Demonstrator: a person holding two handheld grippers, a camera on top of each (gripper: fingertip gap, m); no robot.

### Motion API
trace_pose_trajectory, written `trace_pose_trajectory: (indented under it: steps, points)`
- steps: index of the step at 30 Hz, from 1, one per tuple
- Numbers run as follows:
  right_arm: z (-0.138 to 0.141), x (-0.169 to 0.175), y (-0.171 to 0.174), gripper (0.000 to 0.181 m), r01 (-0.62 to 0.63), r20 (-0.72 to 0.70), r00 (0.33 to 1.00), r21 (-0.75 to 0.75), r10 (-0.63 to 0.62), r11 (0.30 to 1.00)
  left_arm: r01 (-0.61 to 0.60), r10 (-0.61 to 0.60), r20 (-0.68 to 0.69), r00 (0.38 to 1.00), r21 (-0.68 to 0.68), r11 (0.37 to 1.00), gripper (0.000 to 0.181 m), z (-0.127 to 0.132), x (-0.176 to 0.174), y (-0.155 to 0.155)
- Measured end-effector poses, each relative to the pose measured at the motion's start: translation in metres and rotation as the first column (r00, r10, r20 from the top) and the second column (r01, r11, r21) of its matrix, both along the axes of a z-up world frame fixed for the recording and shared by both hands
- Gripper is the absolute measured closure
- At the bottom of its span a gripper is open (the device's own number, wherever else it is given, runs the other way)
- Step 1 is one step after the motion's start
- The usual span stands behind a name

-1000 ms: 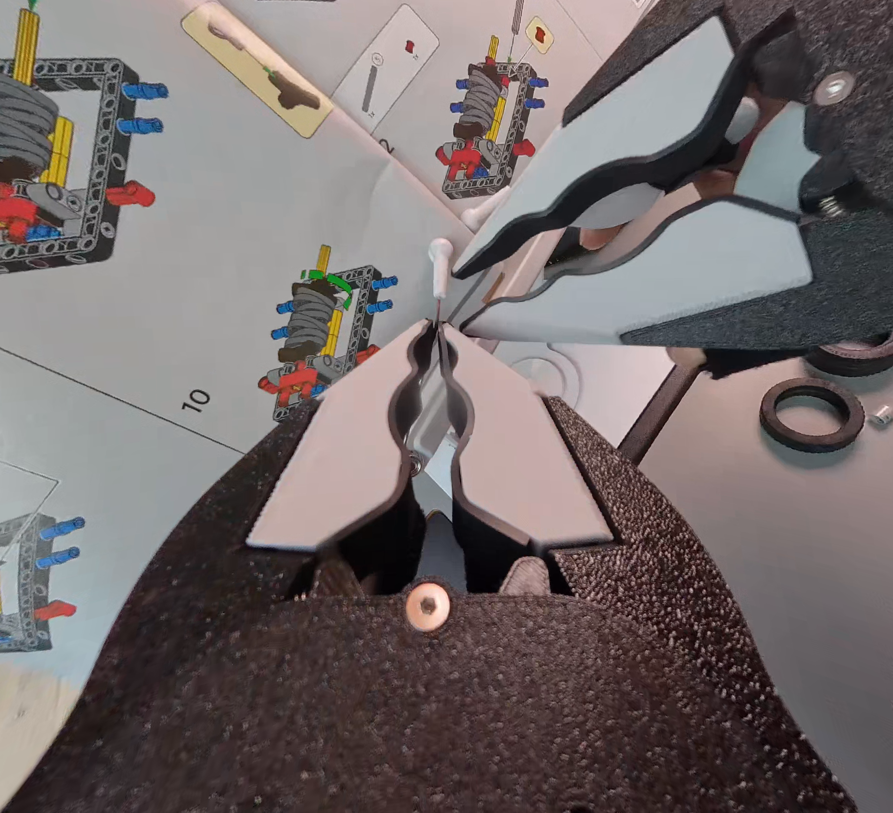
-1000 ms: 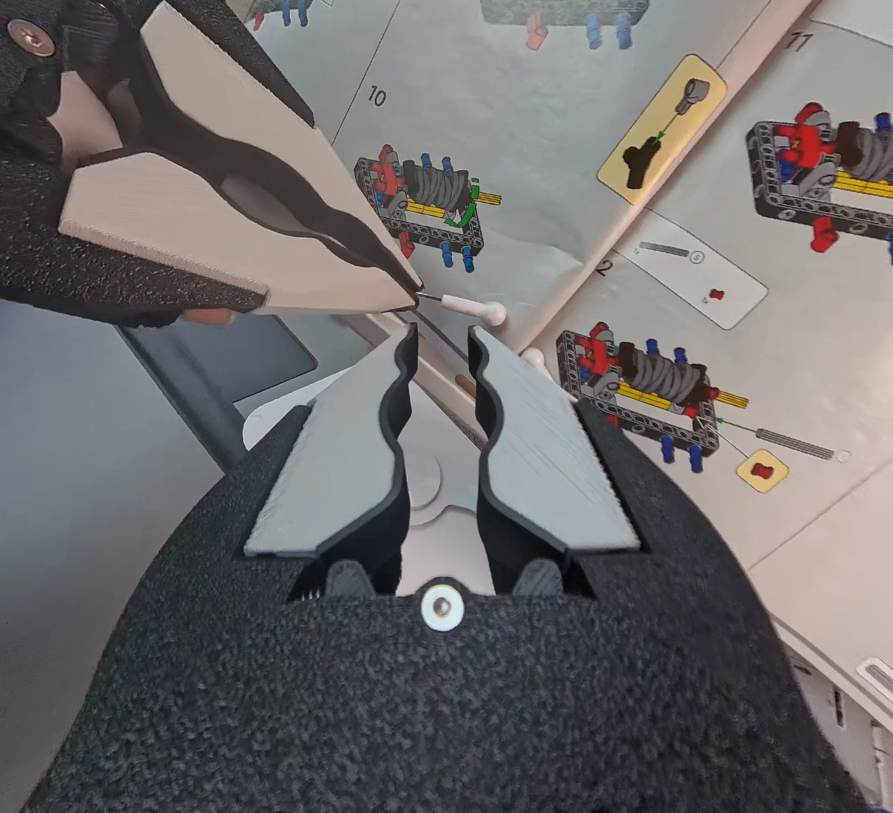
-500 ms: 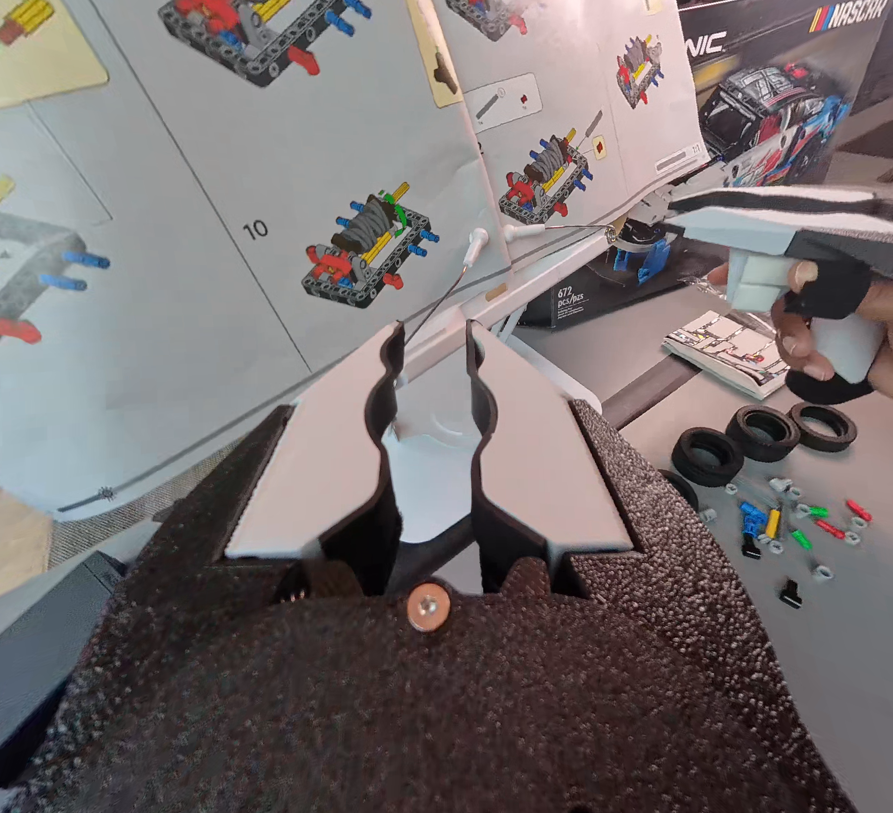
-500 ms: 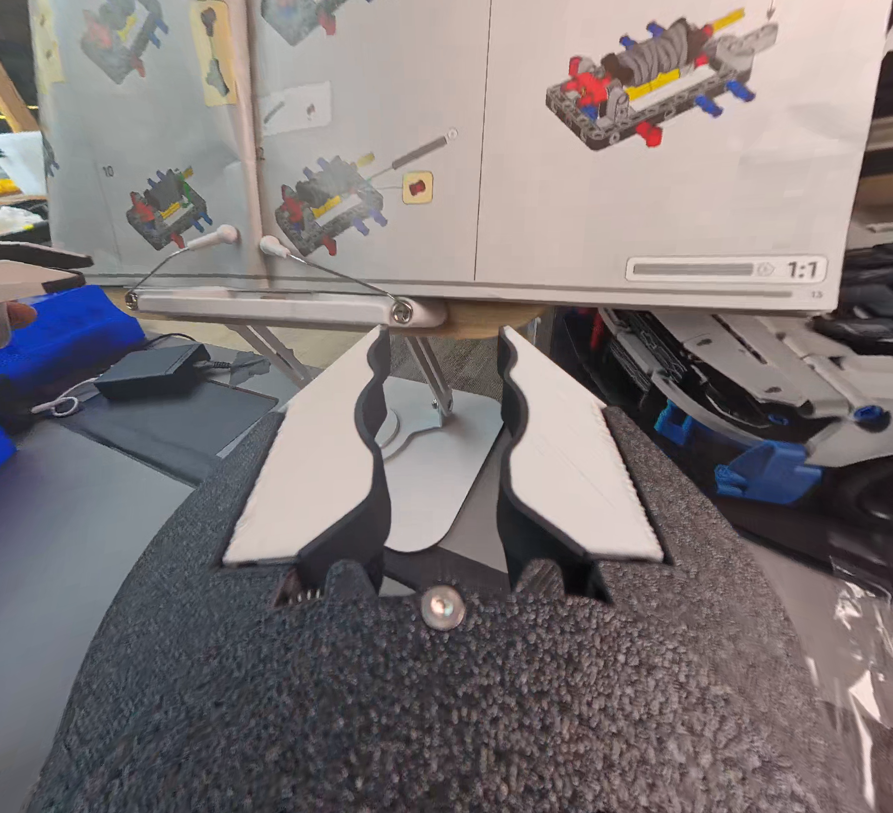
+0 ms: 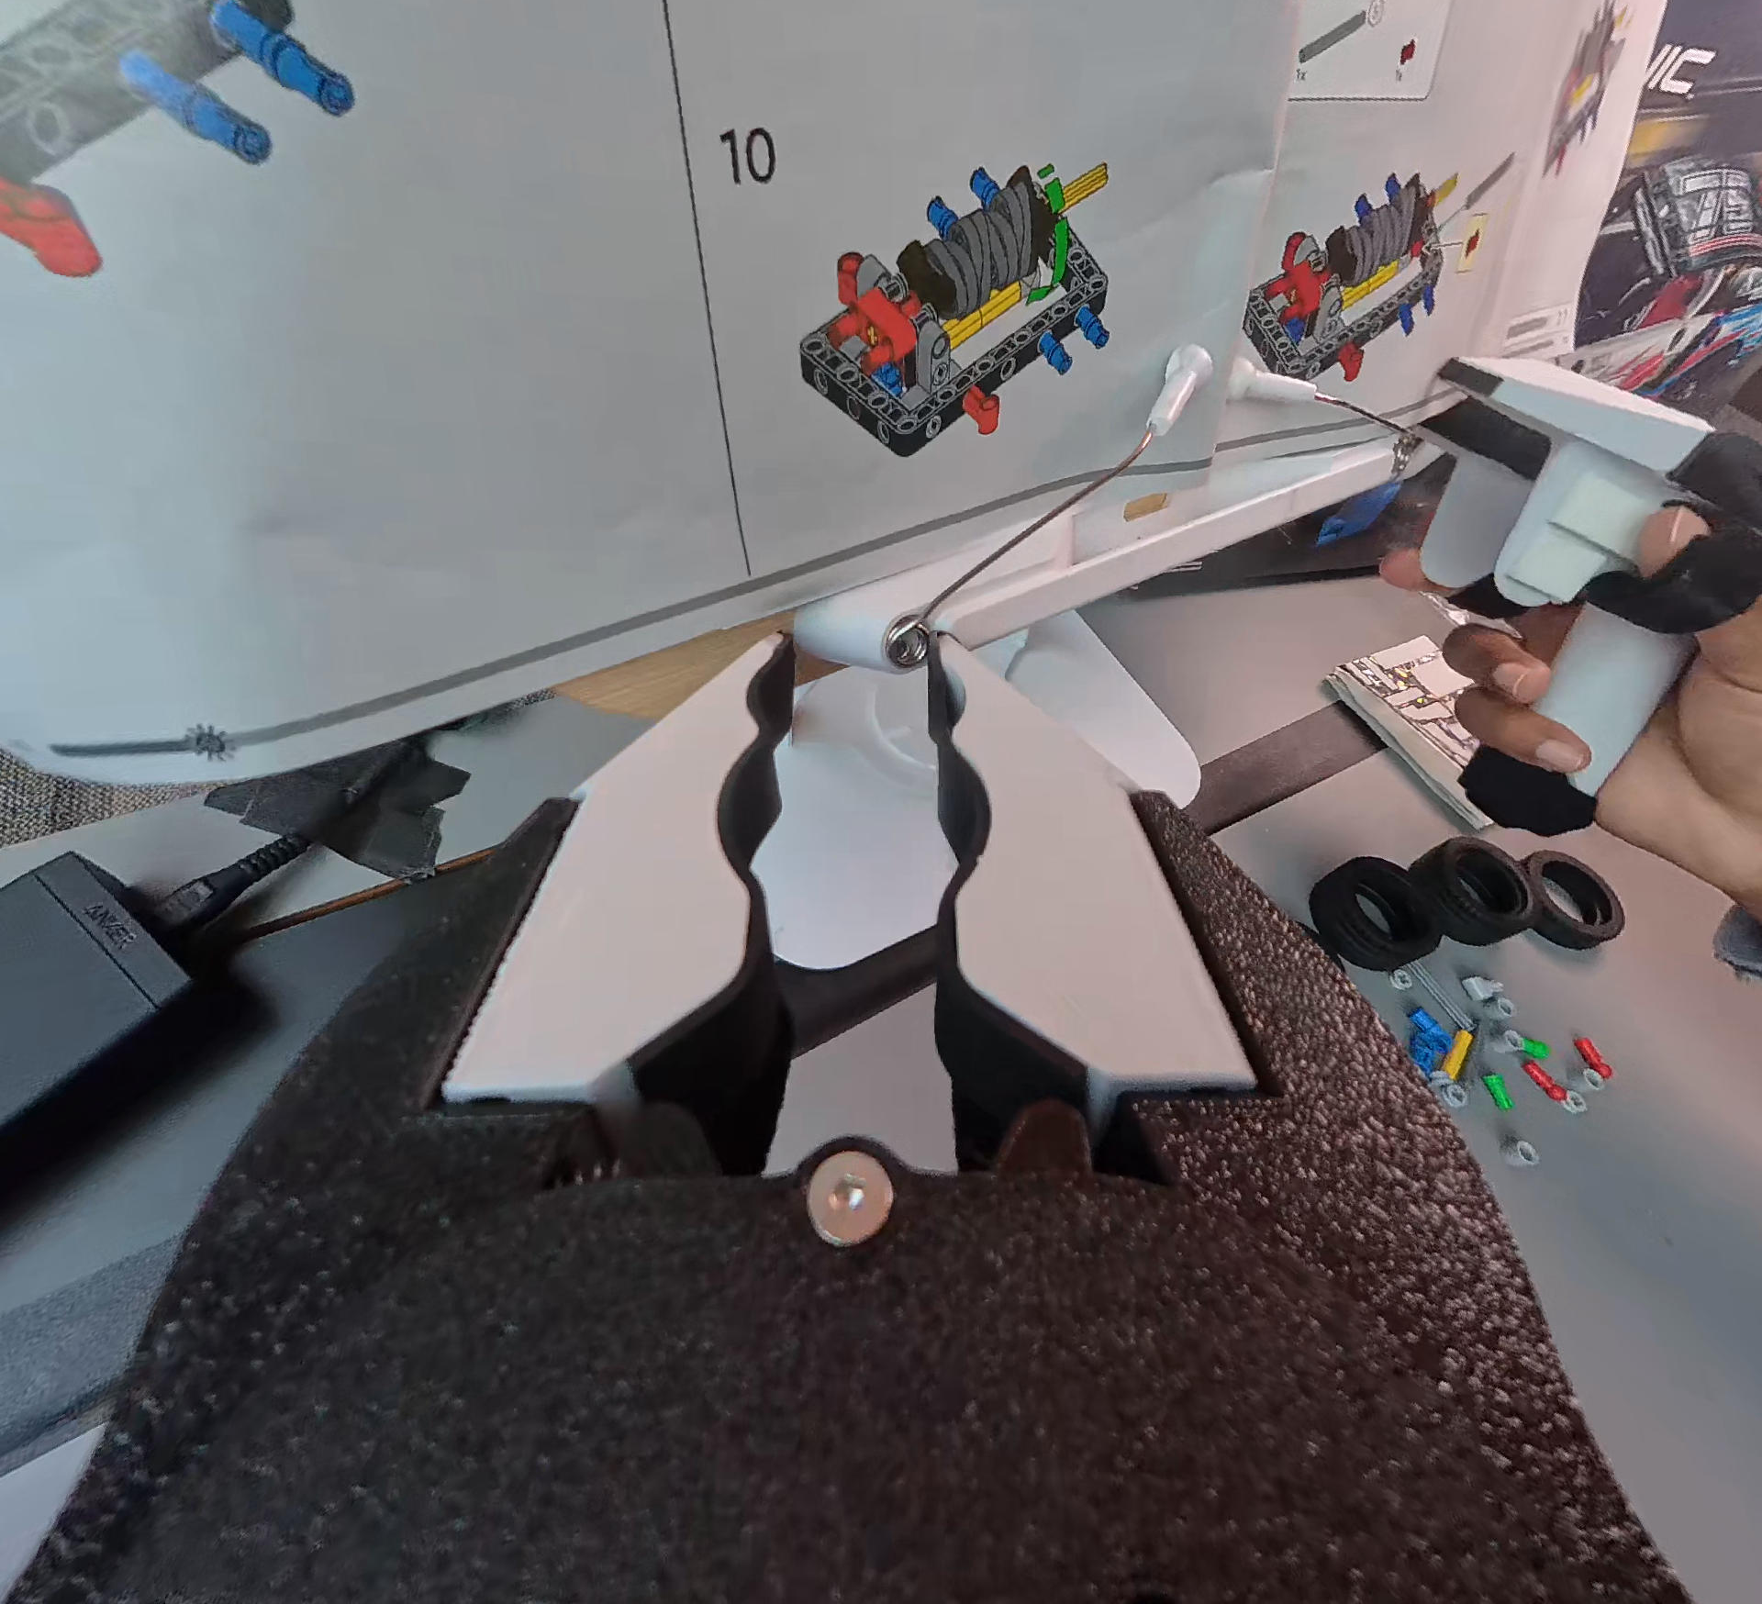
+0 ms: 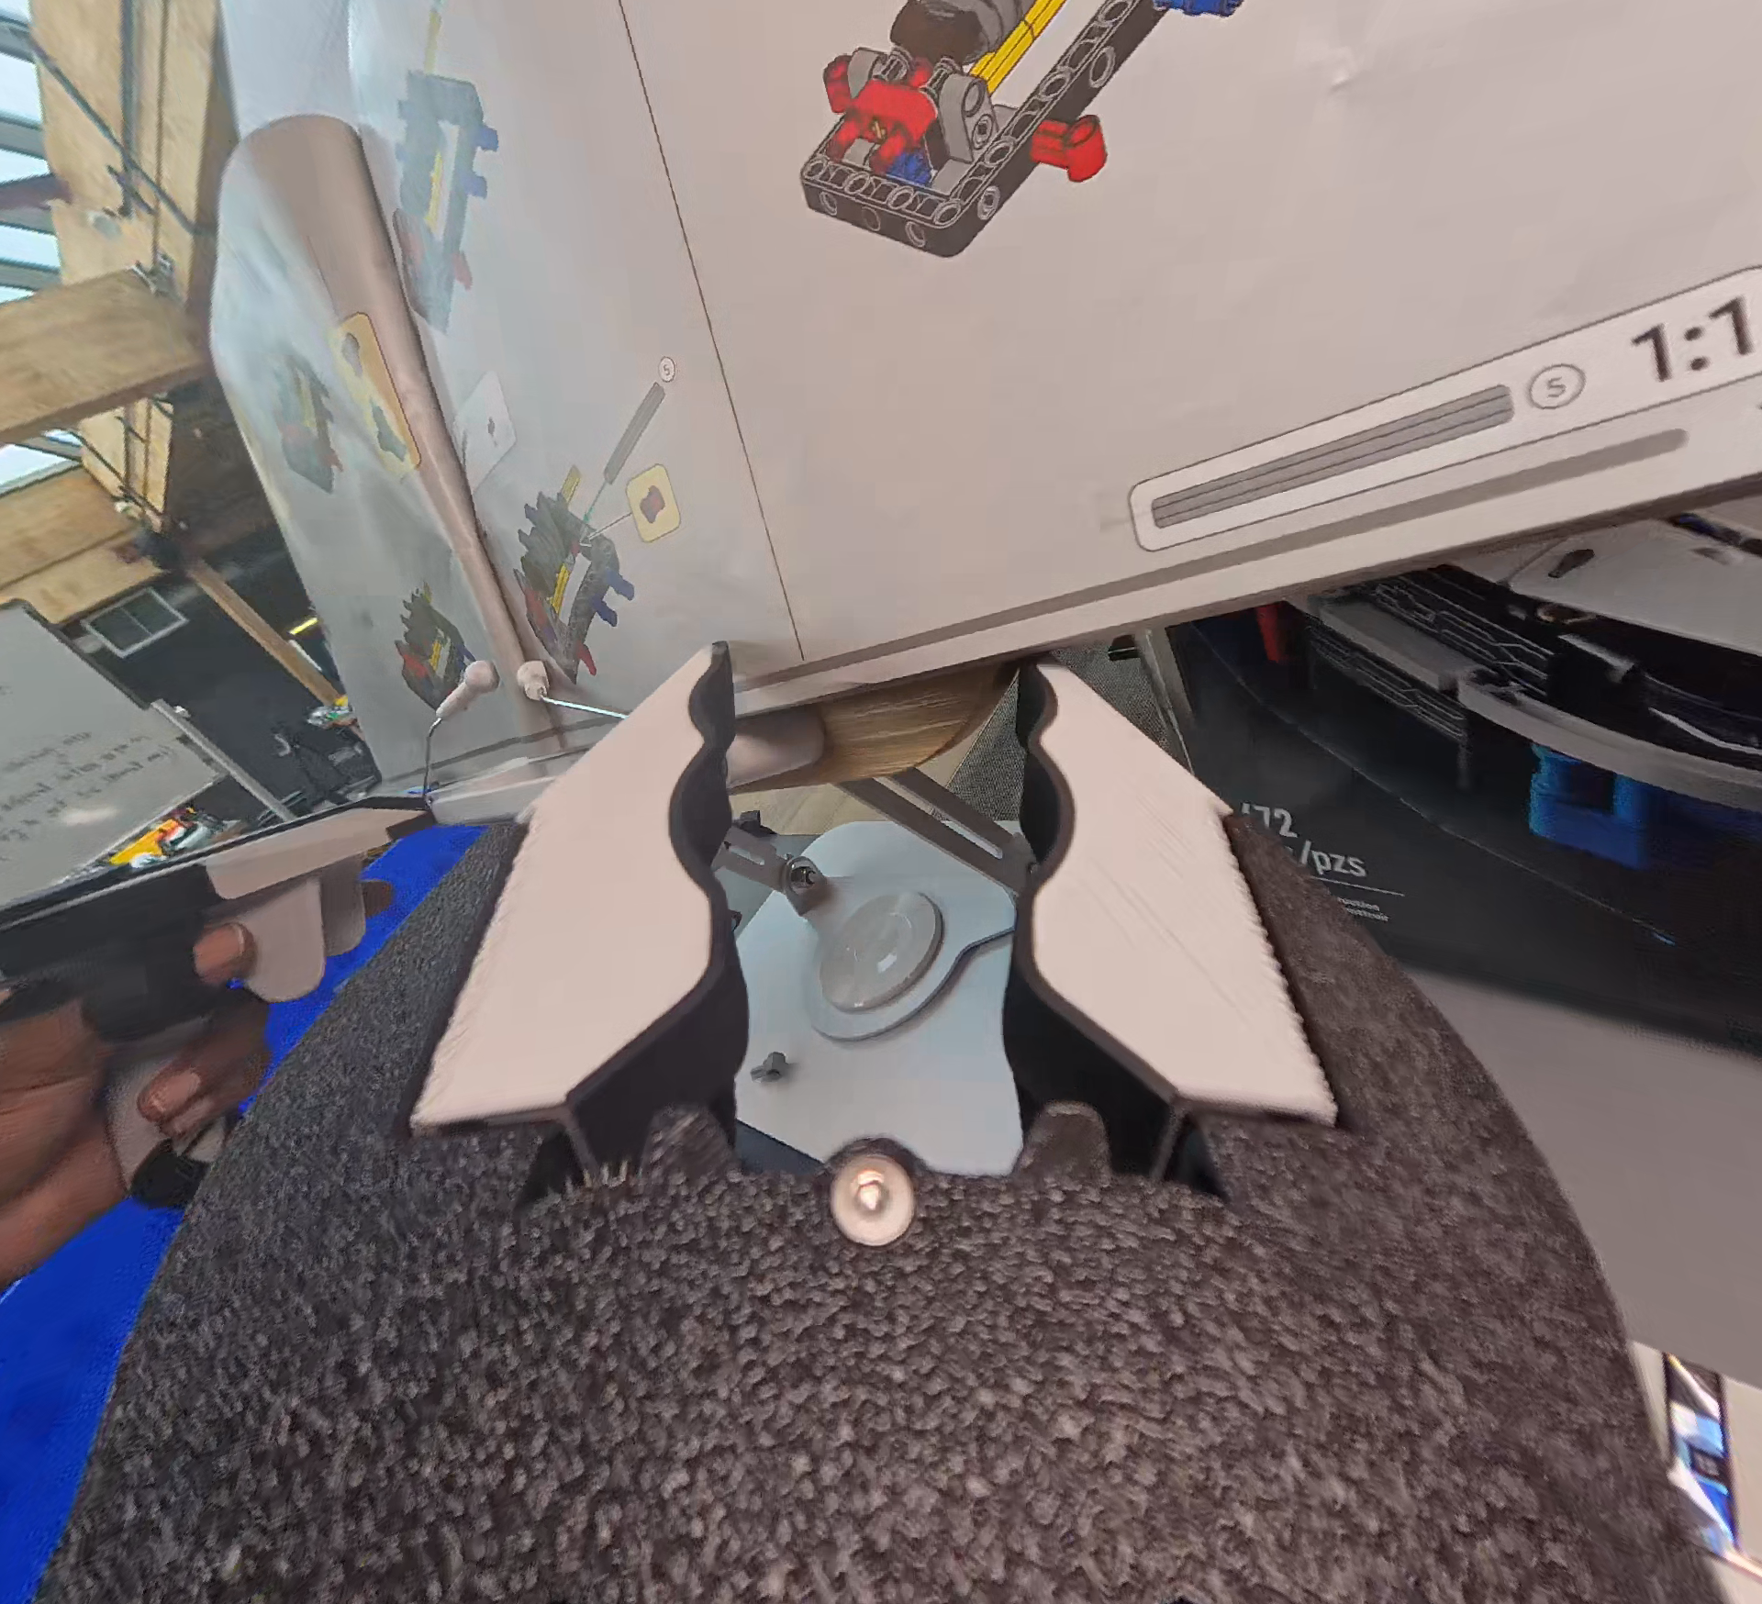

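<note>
1. The instruction booklet (image 5: 477,319) stood open and upright on a white stand. Its lower edge sat on the stand's ledge (image 5: 1192,529), just ahead of both claws.
2. Two wire page holders pressed on the pages near the fold. The nearer one (image 5: 1049,510) rose from a pivot at the ledge's end, right in front of the left gripper (image 5: 858,662). The other holder (image 5: 1268,387) lay farther along, to that claw's right.
3. The left gripper's jaws stood apart and held nothing. The ledge's end with the pivot sat just beyond the tips, in line with the gap; whether it touched them I could not tell.
4. The right gripper (image 6: 877,672) also had its jaws wide apart and empty. The booklet's bottom edge and a wooden backing piece (image 6: 887,748) lay across the gap at the tips. The left tip looked to be against the ledge, though contact was unclear.
5. Below each claw lay the stand's flat base (image 6: 877,986).
6. To the left claw's right, on the grey table (image 5: 1430,1272), were three black tyres (image 5: 1468,891), a scatter of small coloured parts (image 5: 1487,1053) and a folded leaflet (image 5: 1402,700).
7. To its left sat a black power adapter (image 5: 76,977) with its cable.
8. Beyond the right claw, to its right, stood a dark printed box (image 6: 1430,796).
</note>
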State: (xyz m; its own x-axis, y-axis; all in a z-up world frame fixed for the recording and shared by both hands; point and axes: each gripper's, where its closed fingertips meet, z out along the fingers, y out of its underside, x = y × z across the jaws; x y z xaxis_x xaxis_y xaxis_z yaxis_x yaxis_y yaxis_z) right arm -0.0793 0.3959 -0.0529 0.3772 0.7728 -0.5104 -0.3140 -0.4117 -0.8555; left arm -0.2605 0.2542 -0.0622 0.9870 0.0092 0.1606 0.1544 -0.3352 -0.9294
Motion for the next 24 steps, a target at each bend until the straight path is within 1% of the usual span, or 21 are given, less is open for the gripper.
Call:
trace_pose_trajectory:
  steps: [1,3,6,9,11,13,15,17,18,20,22,24]
  points:
    - [-0.001,0.002,-0.004,0.125,0.003,0.002,1.000,0.013,-0.003,1.000,-0.015,0.015,0.008,1.000,0.004,1.000,0.156,0.000,-0.002,0.000]
    - [-0.002,0.005,-0.007,0.128,0.002,0.006,1.000,0.022,-0.002,1.000,-0.030,0.030,0.048,0.998,0.012,0.999,0.160,0.001,-0.004,0.001]
    - [-0.003,0.004,-0.008,0.126,-0.004,0.050,0.999,0.033,0.002,0.999,-0.056,0.052,0.095,0.994,0.045,0.997,0.155,0.005,-0.002,-0.001]
    - [-0.006,0.003,-0.011,0.124,-0.021,0.077,0.997,0.049,0.017,0.999,-0.091,0.080,0.091,0.993,0.127,0.988,0.152,0.017,0.002,-0.011]
    - [-0.011,0.004,-0.016,0.124,-0.016,0.122,0.992,0.090,0.004,0.996,-0.108,0.101,0.050,0.994,0.163,0.981,0.149,0.017,0.008,-0.018]
    - [-0.021,0.003,-0.022,0.130,-0.005,0.202,0.979,0.162,-0.028,0.987,-0.128,0.131,-0.008,0.991,0.173,0.976,0.147,0.008,0.015,-0.021]
    - [-0.034,-0.006,-0.030,0.134,-0.023,0.301,0.953,0.223,-0.046,0.975,-0.148,0.155,-0.040,0.987,0.153,0.977,0.144,-0.010,0.021,-0.016]
    - [-0.050,-0.020,-0.034,0.137,-0.041,0.417,0.906,0.253,-0.071,0.967,-0.174,0.183,-0.061,0.981,0.130,0.976,0.145,-0.031,0.021,-0.004]
    - [-0.056,-0.027,-0.034,0.137,-0.043,0.471,0.877,0.274,-0.095,0.961,-0.201,0.211,-0.081,0.974,0.116,0.973,0.145,-0.042,0.016,0.003]
    - [-0.058,-0.041,-0.033,0.139,-0.041,0.515,0.845,0.333,-0.145,0.942,-0.253,0.262,-0.102,0.960,0.097,0.963,0.147,-0.060,0.000,0.019]
    - [-0.059,-0.052,-0.027,0.140,-0.021,0.534,0.825,0.353,-0.183,0.935,-0.261,0.269,-0.067,0.961,0.112,0.959,0.147,-0.066,-0.007,0.036]
    - [-0.058,-0.060,-0.017,0.143,0.022,0.522,0.825,0.353,-0.217,0.935,-0.266,0.273,-0.052,0.961,0.104,0.958,0.147,-0.069,-0.013,0.051]
